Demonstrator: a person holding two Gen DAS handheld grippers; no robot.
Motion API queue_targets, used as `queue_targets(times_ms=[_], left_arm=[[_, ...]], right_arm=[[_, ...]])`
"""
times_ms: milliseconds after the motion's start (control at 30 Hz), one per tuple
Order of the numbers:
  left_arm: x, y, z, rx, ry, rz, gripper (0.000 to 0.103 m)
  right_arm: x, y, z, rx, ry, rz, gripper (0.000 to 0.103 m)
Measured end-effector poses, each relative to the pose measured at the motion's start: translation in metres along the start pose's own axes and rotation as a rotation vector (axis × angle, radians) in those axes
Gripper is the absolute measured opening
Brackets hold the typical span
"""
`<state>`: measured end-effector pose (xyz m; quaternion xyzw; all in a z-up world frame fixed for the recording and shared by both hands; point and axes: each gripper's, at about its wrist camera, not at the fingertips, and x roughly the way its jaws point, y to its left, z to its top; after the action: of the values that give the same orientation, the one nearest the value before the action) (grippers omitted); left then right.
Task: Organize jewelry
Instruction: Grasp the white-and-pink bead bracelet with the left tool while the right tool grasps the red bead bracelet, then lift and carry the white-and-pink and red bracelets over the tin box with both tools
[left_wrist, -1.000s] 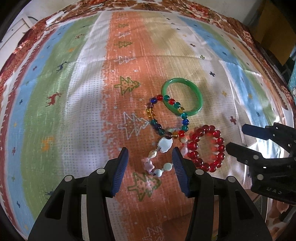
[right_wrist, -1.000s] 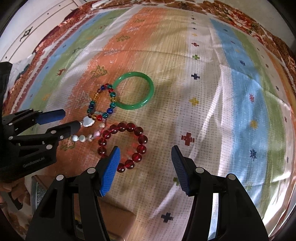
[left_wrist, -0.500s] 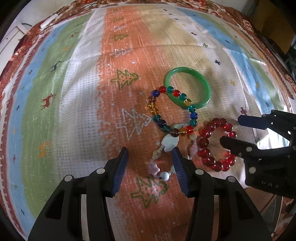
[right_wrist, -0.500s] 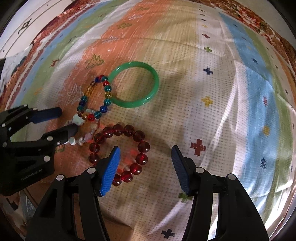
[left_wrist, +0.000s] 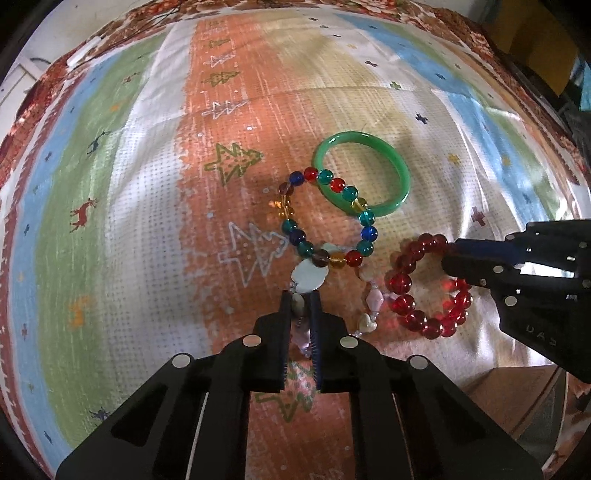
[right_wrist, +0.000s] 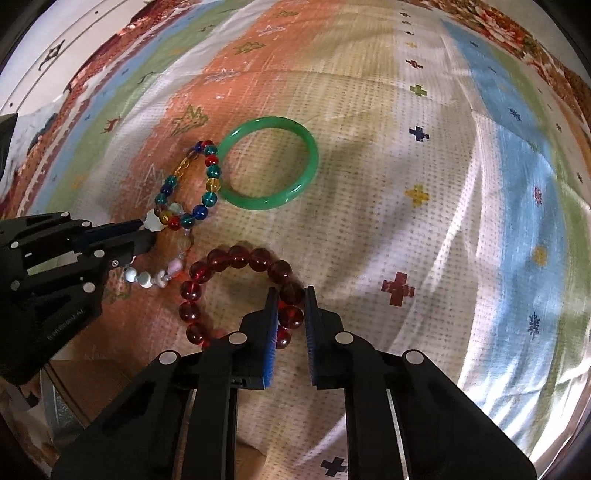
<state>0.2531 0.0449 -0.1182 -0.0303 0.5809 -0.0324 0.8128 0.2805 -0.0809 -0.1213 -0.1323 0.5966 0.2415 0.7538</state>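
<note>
On the striped, patterned cloth (left_wrist: 147, 221) we see four bracelets clustered together. Our left claw (left_wrist: 300, 299) has just been closing and now pinches the pale charm bracelet (left_wrist: 369, 299) at its 9 o'clock side, just below a flat pale charm. Our right claw (right_wrist: 290, 295) has likewise just closed and now pinches the red bead bracelet (right_wrist: 236, 258) at its 4 o'clock side, a bead squeezed between the blue pads. At 12 o'clock from the charm bracelet lies the multicoloured bead bracelet (left_wrist: 295, 236), its 2 o'clock side overlapping the green bangle (left_wrist: 402, 173), which rests flat on the cloth.
</note>
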Motion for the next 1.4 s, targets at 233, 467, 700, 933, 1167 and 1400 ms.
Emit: queue_targets(times_ms=[233,467,700,933,1167,1400], left_arm=[[-0.020,0.004,-0.002,-0.017,-0.039,-0.009,0.008],[-0.034,0.009,-0.005,-0.045,-0.070,-0.020,0.008],[-0.065,0.012,-0.008,-0.071,-0.145,-0.059,0.008],[-0.077,0.011,-0.010,-0.084,-0.172,-0.070,0.008],[-0.084,0.004,-0.016,-0.062,-0.188,-0.054,0.008],[-0.098,-0.007,-0.021,-0.038,-0.224,-0.021,0.008]], right_arm=[[-0.012,0.002,-0.006,-0.009,-0.038,-0.027,0.014],[-0.029,0.006,-0.010,-0.023,-0.079,-0.055,0.014],[-0.051,0.016,-0.016,-0.034,-0.129,-0.057,0.014],[-0.069,0.021,-0.023,-0.047,-0.167,-0.055,0.014],[-0.079,0.021,-0.029,-0.045,-0.191,-0.058,0.014],[-0.096,0.024,-0.033,-0.048,-0.231,-0.053,0.014]])
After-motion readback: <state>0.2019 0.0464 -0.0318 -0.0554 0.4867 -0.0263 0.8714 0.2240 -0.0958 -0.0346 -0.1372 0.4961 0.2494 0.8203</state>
